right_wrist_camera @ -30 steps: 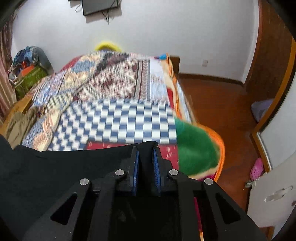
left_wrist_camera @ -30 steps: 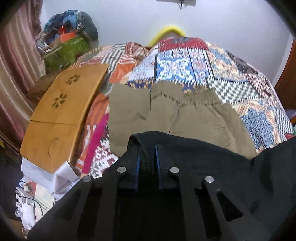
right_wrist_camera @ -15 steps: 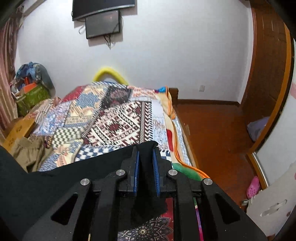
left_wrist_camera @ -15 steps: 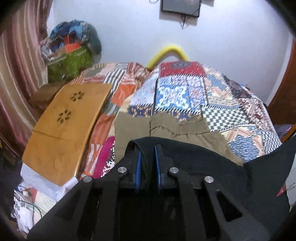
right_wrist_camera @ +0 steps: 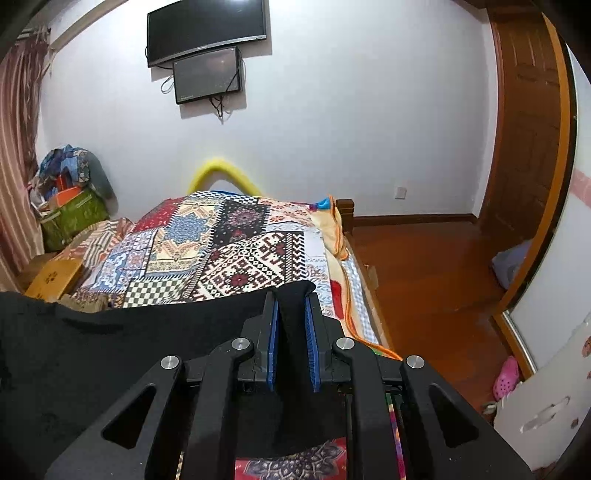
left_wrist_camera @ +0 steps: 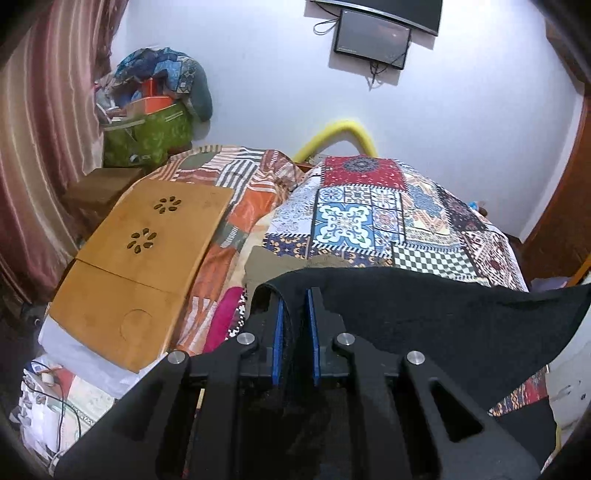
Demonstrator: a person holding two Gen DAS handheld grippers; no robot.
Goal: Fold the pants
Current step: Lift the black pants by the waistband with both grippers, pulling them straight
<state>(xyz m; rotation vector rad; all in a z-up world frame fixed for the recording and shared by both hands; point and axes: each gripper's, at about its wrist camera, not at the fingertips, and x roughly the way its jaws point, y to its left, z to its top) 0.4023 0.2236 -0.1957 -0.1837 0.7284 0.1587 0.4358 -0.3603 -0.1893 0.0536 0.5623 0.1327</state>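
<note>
You hold the black pants (left_wrist_camera: 424, 306) by one edge, stretched between your two grippers. The left gripper (left_wrist_camera: 294, 314), at lower centre of the left wrist view, has its blue-padded fingers (left_wrist_camera: 277, 332) closed on one corner; the cloth runs from there toward the right of that frame. The right gripper (right_wrist_camera: 291, 325), at lower centre of the right wrist view, is likewise clamped on the other corner, and the cloth runs off toward the left of that frame. The held edge thus spans the two grippers as the long axis, sagging slightly between them; the rest of the garment hangs below, out of sight. Neither hand is nearer, since each grips its own end.

Beyond the held edge lies the bed (right_wrist_camera: 243, 258), covered with a patchwork quilt (left_wrist_camera: 369, 221). An olive garment (left_wrist_camera: 273, 264) peeks out just past the black edge, centre of the left view. A wooden lap table (left_wrist_camera: 147, 258) rests at left of it. A wall-mounted TV (right_wrist_camera: 207, 29) sits upper centre; the wooden floor (right_wrist_camera: 424, 266) fills the right.
</note>
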